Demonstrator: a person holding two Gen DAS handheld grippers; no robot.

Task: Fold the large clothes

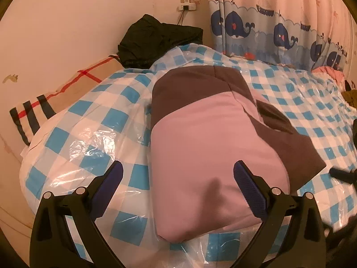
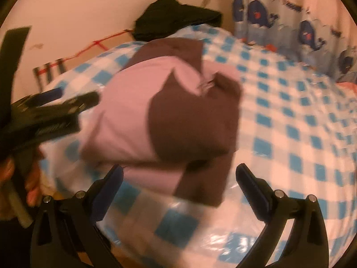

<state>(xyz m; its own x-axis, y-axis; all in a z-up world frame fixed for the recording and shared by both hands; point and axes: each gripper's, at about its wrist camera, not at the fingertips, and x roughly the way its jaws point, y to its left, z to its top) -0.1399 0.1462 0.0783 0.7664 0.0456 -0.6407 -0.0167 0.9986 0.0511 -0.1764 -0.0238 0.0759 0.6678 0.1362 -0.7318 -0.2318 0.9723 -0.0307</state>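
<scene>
Jaws of both grippers gape empty over folded pink-and-brown garment point(image 1: 200, 138) on checkered sheet point(image 1: 93, 120).

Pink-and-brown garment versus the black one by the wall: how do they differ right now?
The pink-and-brown garment is folded into a neat bundle at mid-bed; the black garment sits crumpled in a heap at the far end by the wall. The first is two-toned, the second plain dark. Both lie on the blue-checked cover, with neither gripper holding them.

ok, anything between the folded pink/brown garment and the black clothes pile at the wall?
Only the blue-checked plastic-covered bedding separates the garment from the black pile; clearest in the left wrist view.
</scene>
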